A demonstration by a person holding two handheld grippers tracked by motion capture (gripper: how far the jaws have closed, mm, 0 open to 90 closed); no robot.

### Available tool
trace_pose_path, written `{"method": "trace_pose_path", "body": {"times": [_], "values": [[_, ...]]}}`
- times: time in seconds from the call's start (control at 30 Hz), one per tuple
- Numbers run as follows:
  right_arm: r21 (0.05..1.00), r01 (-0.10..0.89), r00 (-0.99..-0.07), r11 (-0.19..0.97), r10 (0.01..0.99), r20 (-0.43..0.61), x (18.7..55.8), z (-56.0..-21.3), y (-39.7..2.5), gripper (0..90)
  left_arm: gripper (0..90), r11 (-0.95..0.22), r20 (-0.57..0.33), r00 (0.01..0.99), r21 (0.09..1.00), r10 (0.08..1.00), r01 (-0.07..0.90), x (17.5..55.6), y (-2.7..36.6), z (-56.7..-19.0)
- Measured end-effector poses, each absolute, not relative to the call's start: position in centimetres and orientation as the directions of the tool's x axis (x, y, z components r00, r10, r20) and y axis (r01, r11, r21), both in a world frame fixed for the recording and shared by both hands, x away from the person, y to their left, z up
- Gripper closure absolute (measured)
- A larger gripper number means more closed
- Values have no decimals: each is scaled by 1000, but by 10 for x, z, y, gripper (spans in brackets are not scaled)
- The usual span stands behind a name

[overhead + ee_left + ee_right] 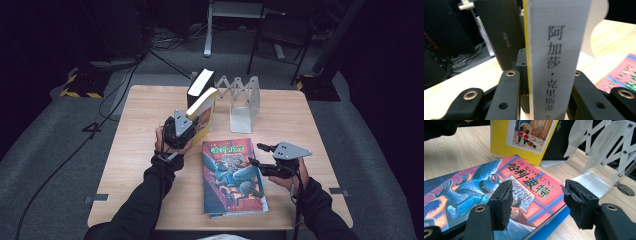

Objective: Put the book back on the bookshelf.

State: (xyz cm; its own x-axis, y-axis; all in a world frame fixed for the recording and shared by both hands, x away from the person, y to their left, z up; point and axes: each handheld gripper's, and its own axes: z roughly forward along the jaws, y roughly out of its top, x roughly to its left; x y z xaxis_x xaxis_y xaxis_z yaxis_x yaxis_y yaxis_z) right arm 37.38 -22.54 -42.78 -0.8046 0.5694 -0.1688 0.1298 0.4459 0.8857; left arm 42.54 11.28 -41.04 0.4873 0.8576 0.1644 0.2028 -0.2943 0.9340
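A pale wooden tabletop [145, 130] stands on grey carpet in a dim room, cables trailing across the floor behind it and a dark chair [282, 35] beyond. From my remote seat I see the left gripper [186, 126] clamped on the yellow book [204, 112], jaws pressed to both covers — the white page edge with printed characters rises upright between them in the left gripper view. The book stands near the middle of the tabletop, leaning toward a black book [199, 84] that is propped at the far edge. Just right of both sits a folding metal rack [242, 97], its base plate flat on the wood. The right gripper [260, 155] hovers with its jaws wide apart over the right edge of the blue book [231, 175], which lies flat, cover up, at the near side — I cannot tell whether the pads [504, 202] touch it. Black sleeves enter from below.
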Motion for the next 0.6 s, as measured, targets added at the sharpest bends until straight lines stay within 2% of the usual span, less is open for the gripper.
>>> {"method": "trace_pose_path", "body": {"times": [0.23,0.6], "values": [[883,128,-806,452,566,-173,374,-429,-224,407,748,-257,151,412,942,899,216,432,101,-411],[883,127,-808,452,564,-173,374,-429,-224,407,747,-241,155,354,947,922,213,444,82,-408]]}}
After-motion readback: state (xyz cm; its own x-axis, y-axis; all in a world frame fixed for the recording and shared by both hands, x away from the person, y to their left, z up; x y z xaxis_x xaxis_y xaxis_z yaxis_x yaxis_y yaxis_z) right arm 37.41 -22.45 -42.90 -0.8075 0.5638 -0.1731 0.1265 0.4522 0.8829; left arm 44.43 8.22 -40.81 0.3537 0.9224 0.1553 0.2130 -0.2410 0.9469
